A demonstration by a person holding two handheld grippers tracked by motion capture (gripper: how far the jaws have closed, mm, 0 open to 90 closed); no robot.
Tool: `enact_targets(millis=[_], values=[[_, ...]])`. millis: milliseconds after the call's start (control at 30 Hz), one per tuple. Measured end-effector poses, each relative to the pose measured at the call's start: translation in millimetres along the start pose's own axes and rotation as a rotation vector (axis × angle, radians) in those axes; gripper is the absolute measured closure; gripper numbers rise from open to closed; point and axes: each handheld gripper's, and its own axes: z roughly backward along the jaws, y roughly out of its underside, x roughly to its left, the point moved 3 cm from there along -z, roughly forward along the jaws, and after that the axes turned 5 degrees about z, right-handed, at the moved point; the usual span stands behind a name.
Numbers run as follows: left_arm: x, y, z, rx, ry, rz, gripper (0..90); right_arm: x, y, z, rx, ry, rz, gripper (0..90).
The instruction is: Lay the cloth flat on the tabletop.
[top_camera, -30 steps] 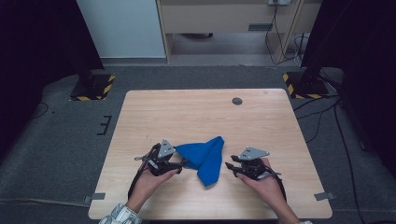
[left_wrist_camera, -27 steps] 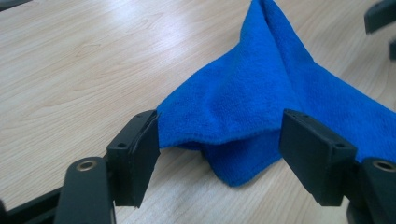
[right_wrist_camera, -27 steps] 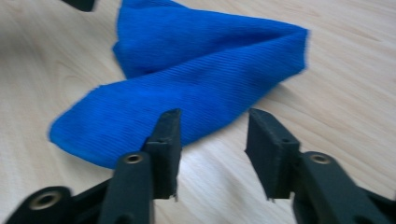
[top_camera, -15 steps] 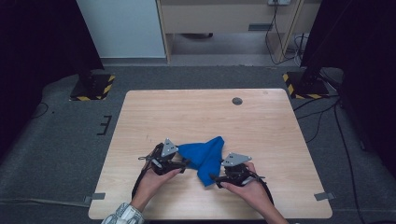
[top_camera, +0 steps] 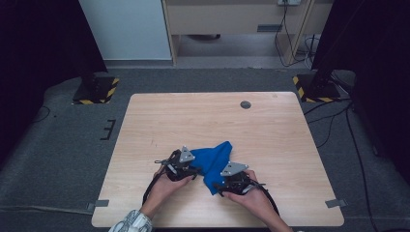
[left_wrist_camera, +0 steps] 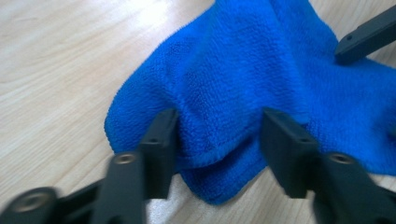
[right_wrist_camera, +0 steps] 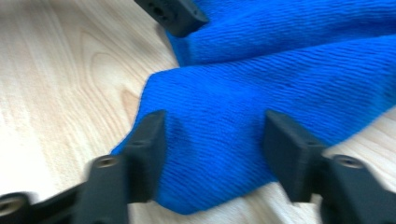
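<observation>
Pale wood tabletop [top_camera: 270, 130]: my left gripper [left_wrist_camera: 217, 135] and right gripper [right_wrist_camera: 212, 140], jaws just closing but unclamped, straddle a soft, limp blue microfibre cloth [top_camera: 212, 162]; I'd pinch corners.

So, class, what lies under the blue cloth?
The blue cloth rests on the wooden table, bare wood showing all around it. Whatever sits beneath its bunched folds is covered and cannot be seen.

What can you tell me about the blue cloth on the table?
The blue cloth is soft, fuzzy terry-like fabric with a stitched hem. It lies crumpled and folded over itself on the near half of the wooden table. The left gripper straddles one bunched corner and the right gripper another, jaws partly open around the fabric.
</observation>
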Motion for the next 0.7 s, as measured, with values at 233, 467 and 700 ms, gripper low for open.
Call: enact_targets(millis=[233,467,700], values=[[4.0,0.5,2.7,-0.012,0.046,0.004,75.6,-10.2,2.7,4.2,-0.017,0.018,-0.007,74.1],[8.2,-9.4,30.6,-0.136,0.095,0.075,82.5,-23.8,-2.5,24.9,-0.089,0.014,-0.056,80.0],[18.1,-5.2,30.4,-0.112,0.045,0.103,83.7,-46.4,5.0,40.9,-0.106,0.045,-0.12,80.6]])
